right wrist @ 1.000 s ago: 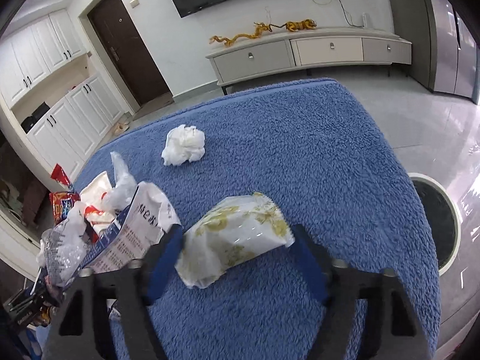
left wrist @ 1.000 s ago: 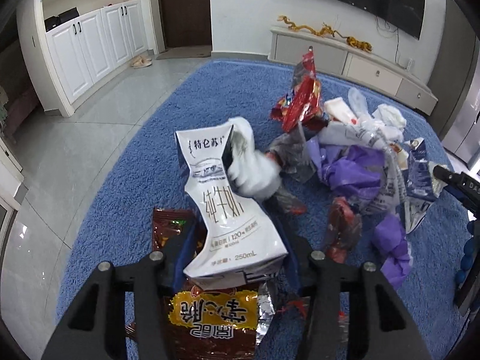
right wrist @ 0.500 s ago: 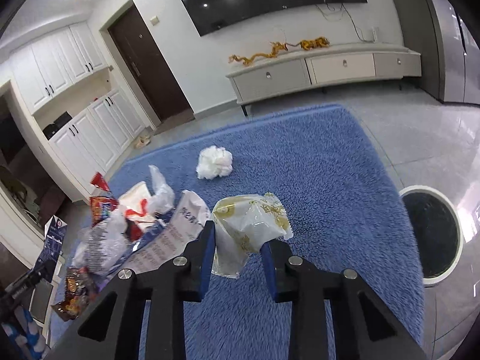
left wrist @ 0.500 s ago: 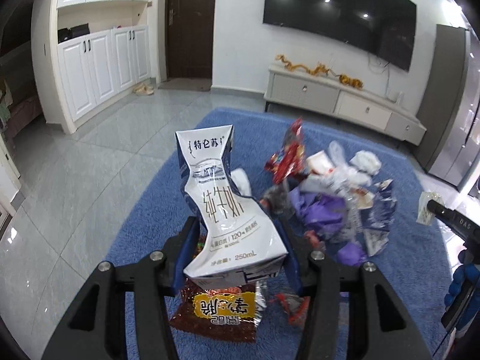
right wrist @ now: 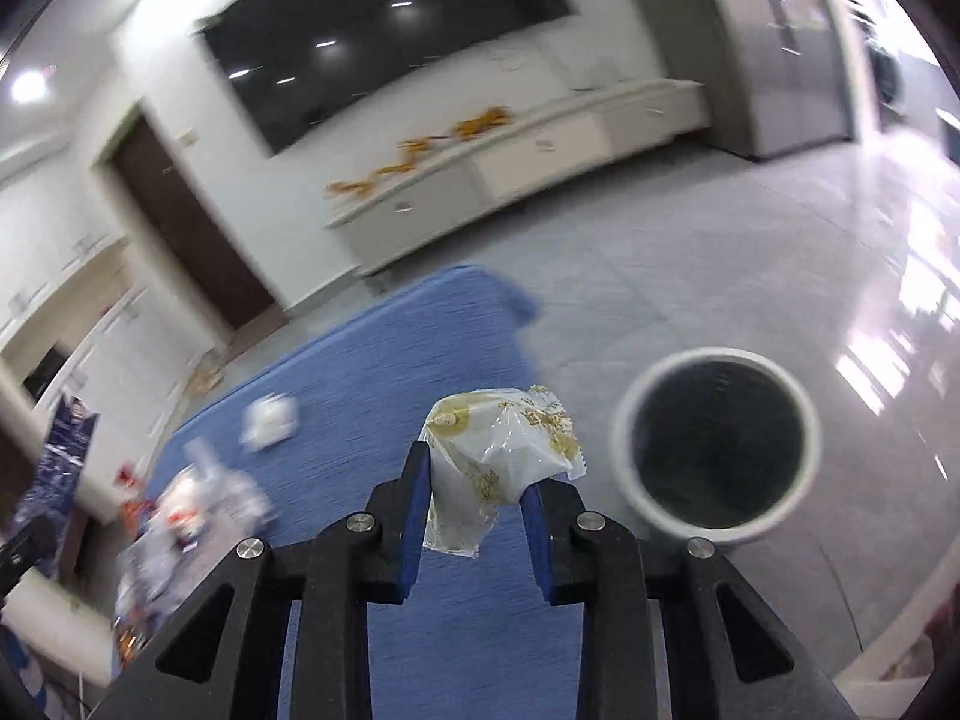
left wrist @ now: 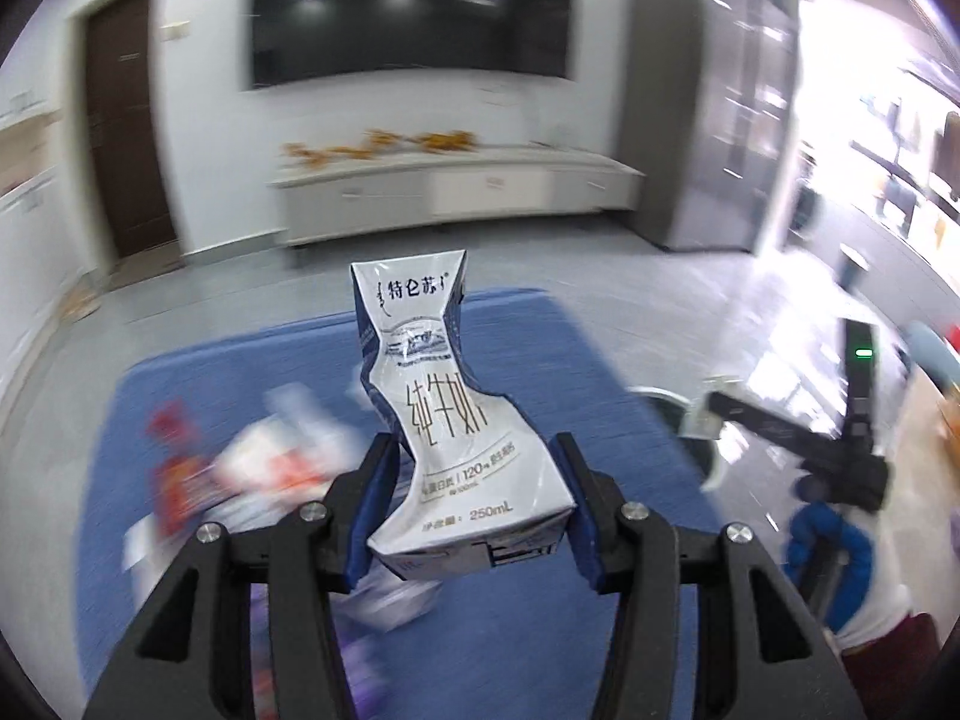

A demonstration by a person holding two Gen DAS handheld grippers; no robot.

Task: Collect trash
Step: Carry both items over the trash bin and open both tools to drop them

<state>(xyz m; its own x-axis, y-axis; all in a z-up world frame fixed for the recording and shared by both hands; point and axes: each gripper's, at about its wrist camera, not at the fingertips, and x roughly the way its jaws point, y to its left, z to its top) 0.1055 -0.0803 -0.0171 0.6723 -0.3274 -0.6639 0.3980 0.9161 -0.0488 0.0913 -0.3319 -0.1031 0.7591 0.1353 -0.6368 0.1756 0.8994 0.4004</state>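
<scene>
My left gripper (left wrist: 474, 474) is shut on a crushed white and blue milk carton (left wrist: 444, 420), held upright above the blue rug (left wrist: 540, 630). My right gripper (right wrist: 480, 480) is shut on a white and yellow plastic wrapper (right wrist: 498, 456), held above the rug's edge, just left of the round white bin (right wrist: 714, 450) with its dark open mouth. The right gripper also shows in the left wrist view (left wrist: 708, 420), far right. A blurred pile of wrappers (left wrist: 252, 474) lies on the rug at the left.
A crumpled white tissue (right wrist: 270, 420) lies alone on the rug (right wrist: 420, 372). More trash (right wrist: 198, 504) sits at the rug's left side. A low TV cabinet (left wrist: 450, 192) stands along the far wall. Shiny tiled floor (right wrist: 780, 276) surrounds the rug.
Both grippers have risen and swung to the right with their loads. The right gripper now has the bin close beside it. The trash pile has dropped away to the left.
</scene>
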